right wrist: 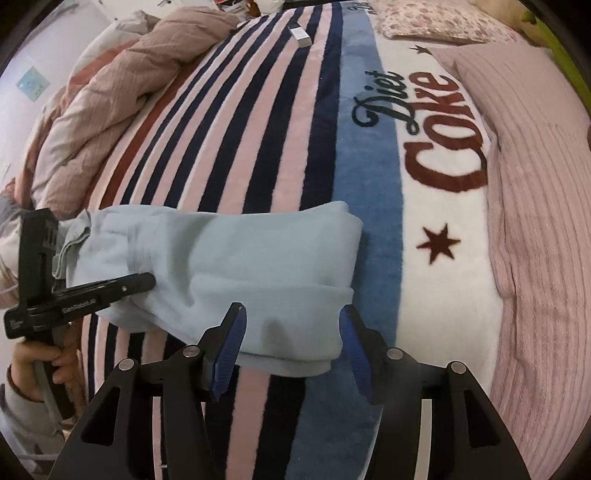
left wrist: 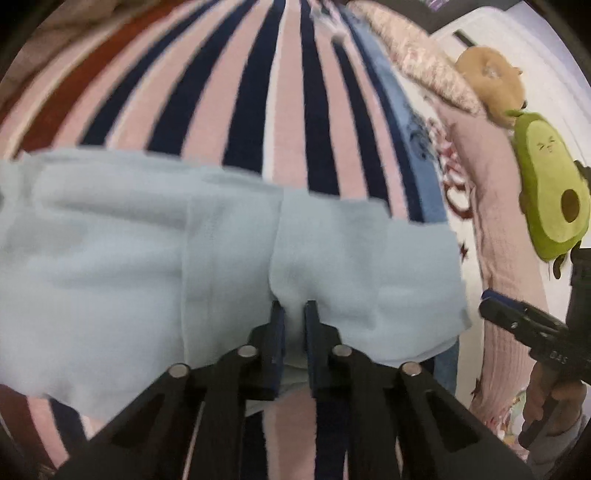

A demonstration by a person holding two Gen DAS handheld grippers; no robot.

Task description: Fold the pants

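Observation:
Light blue pants (left wrist: pixel 147 258) lie folded across a striped Diet Coke blanket (left wrist: pixel 288 110) on a bed. My left gripper (left wrist: pixel 294 314) is shut on a pinch of the pants' near edge, with cloth bunched between its pads. In the right wrist view the pants (right wrist: pixel 240 258) stretch from left to centre. The left gripper (right wrist: pixel 146 283), held by a hand (right wrist: pixel 33 365), bites their left part. My right gripper (right wrist: pixel 293 332) is open, with its blue pads either side of the pants' near right end and not pressing on it. It shows at the right edge of the left wrist view as the right gripper (left wrist: pixel 495 308).
An avocado plush (left wrist: pixel 550 192) and a brown plush (left wrist: pixel 491 81) sit at the bed's right side. A ribbed pink cover (right wrist: pixel 535 184) and a floral pillow (right wrist: pixel 424 22) lie to the right. A crumpled beige duvet (right wrist: pixel 110 92) is heaped at the left, and a small white box (right wrist: pixel 301 35) lies far back.

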